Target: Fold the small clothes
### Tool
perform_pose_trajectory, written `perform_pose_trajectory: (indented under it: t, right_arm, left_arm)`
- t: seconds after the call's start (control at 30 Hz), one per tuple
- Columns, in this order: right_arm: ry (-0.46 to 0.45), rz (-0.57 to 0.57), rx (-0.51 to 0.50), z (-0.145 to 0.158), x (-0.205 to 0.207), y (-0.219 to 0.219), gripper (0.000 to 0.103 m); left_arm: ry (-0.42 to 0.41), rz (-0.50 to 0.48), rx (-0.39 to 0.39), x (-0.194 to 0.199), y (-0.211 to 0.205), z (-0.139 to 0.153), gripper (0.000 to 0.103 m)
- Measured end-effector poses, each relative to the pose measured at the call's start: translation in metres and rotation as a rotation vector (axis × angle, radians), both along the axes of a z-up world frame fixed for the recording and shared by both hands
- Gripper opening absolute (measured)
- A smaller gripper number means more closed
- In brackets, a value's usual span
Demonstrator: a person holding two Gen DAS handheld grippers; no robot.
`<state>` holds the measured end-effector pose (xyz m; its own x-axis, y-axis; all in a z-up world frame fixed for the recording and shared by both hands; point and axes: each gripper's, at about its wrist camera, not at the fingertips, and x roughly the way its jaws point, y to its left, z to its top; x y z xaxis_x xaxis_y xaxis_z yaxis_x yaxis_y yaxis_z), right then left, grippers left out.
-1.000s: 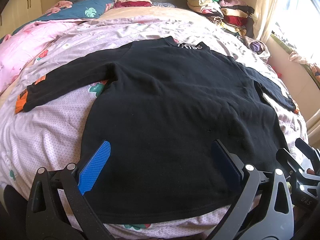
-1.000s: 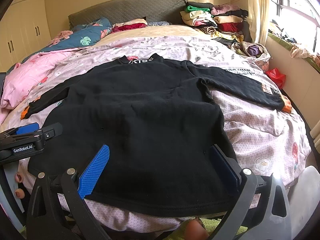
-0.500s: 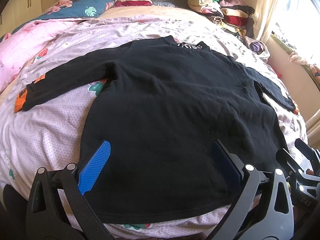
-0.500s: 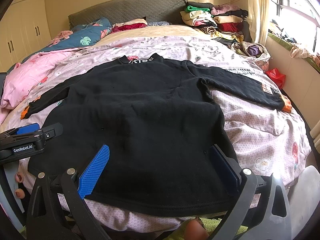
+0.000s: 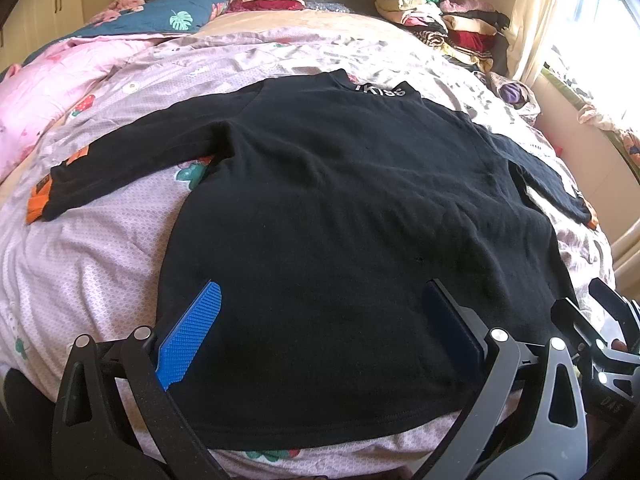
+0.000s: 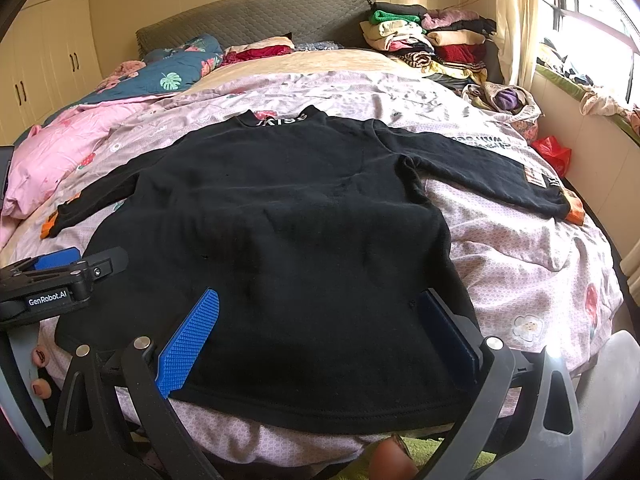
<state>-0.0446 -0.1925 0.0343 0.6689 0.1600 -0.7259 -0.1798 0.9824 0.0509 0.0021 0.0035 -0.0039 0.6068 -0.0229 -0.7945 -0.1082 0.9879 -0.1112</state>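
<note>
Nothing much has changed in the last second: the black sweatshirt [image 5: 352,216] lies in the same place, and both claws hang where they were. So the folding has not started yet, I think.

The sweatshirt lies flat on the bed [image 5: 92,264], spread over the pink dotted sheet. Its collar points to the far side and its hem is at the near edge. Both sleeves stick out, one to the left and one to the right.

The left claw [image 5: 320,324] is wide open and holds nothing. It hangs over the near hem. The right claw [image 6: 316,332] is wide open too, with nothing in it, and hangs over the near hem more to the right. I cannot tell if the blue pads [image 6: 188,344] touch the cloth or just float above it.

Some things are hard to see. The white letters on the collar [image 6: 282,122] are small and bent by the lens. The orange cuff [image 5: 38,200] of the left sleeve is partly tucked under. The stack of folded clothes [image 6: 424,40] at the far right is too small to sort out. A bit of a finger [image 6: 390,462] shows at the bottom edge of the right view, cut off.
</note>
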Motion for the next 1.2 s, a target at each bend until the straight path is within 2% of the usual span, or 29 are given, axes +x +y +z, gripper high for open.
perform_pose_trajectory:
  t: [0.43,1.2]
  right_arm:
    - [0.009,-0.006,-0.008,0.002,0.014,0.001,0.099]
    - [-0.031,-0.117,-0.016,0.038,0.102,-0.013,0.099]
  left_arm:
    - [0.000,0.001,-0.001,0.018,0.000,0.002,0.094]
    - [0.029,0.002,0.009,0.114,0.004,0.020,0.094]
